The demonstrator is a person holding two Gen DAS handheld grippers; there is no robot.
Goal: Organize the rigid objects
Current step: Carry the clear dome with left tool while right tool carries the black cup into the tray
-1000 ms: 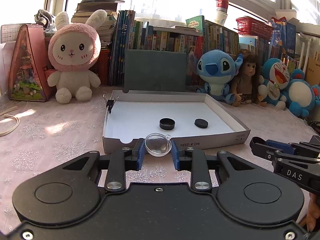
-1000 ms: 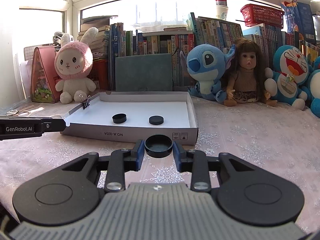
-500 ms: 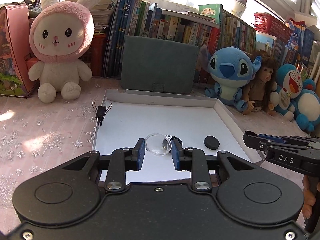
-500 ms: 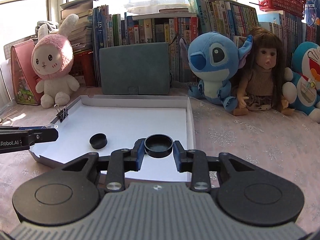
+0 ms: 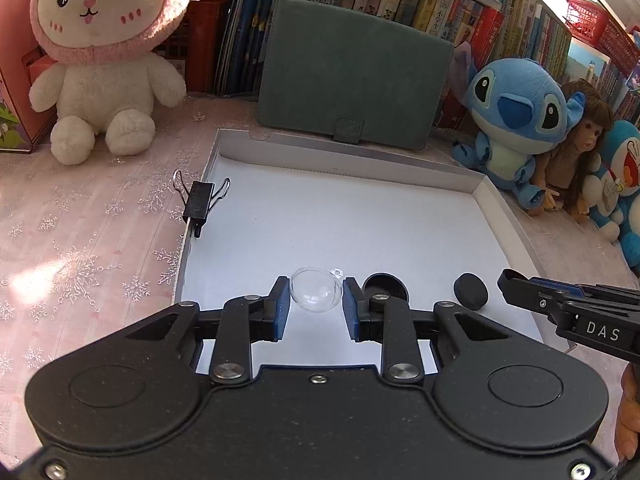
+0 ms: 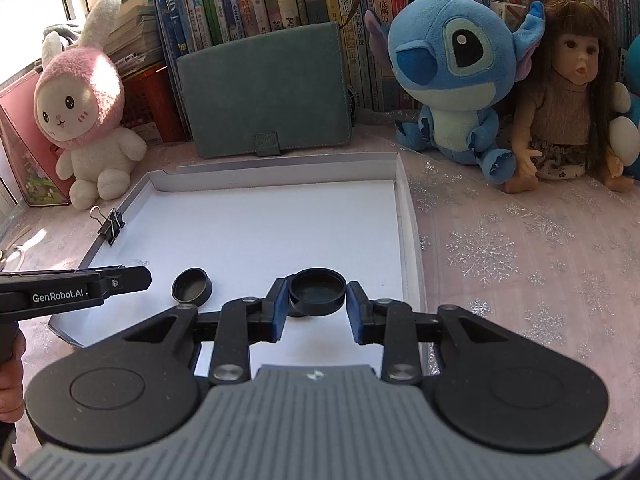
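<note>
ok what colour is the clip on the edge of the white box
Black, with silver wire handles. The binder clip shows best in the left wrist view, on the white box's left wall.

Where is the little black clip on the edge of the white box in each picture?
Left wrist view: the binder clip sits left of centre, clamped on the white box's left wall.
Right wrist view: the binder clip is at the left, on that same wall.
Shared landmark: the pink bunny plush sits behind it in both.
</note>
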